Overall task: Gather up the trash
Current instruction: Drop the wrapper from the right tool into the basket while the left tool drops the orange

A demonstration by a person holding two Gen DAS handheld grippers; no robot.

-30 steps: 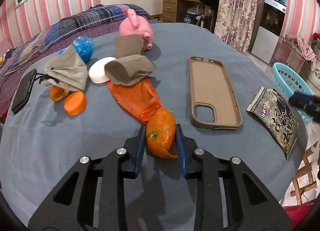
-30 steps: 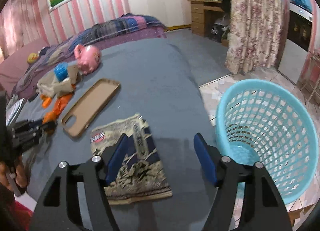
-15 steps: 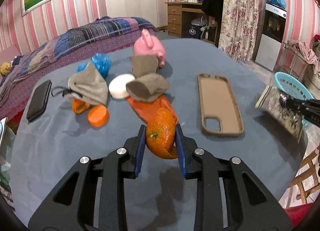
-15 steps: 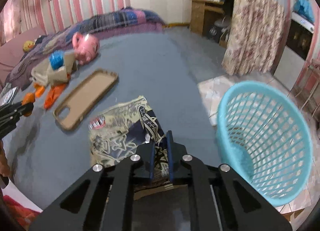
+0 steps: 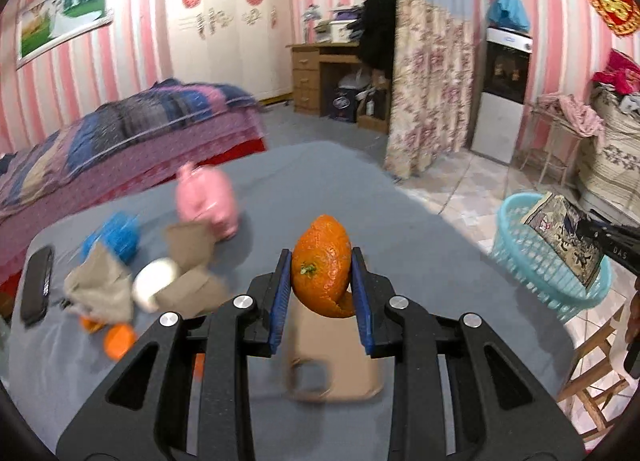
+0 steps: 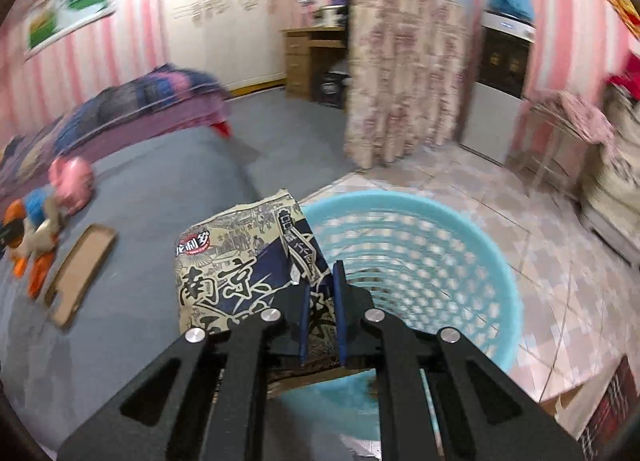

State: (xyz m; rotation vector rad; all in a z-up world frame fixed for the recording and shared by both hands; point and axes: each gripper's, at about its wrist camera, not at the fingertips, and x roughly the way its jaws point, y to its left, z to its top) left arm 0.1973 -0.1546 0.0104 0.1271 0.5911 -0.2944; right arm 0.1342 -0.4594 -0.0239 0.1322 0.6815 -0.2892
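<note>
My left gripper (image 5: pixel 320 261) is shut on an orange peel (image 5: pixel 322 265) and holds it up above the grey table (image 5: pixel 400 221). My right gripper (image 6: pixel 320 281) is shut on a printed snack wrapper (image 6: pixel 240 261) and holds it over the left rim of the light blue basket (image 6: pixel 440 245). The wrapper (image 5: pixel 564 237) and basket (image 5: pixel 532 269) also show at the right of the left wrist view, beside the table's edge.
On the table lie a tan phone case (image 5: pixel 332 357), a pink piggy bank (image 5: pixel 208 201), grey cloth pouches (image 5: pixel 100 289), a blue ball (image 5: pixel 118 237), a white oval (image 5: pixel 154 285), orange bits (image 5: pixel 118 337) and a black phone (image 5: pixel 38 285). A wooden stool (image 5: pixel 596 381) stands right.
My left gripper has lifted the orange peel off the table. My right gripper shut on the wrapper, lifted it and carried it right, over the basket's rim.
</note>
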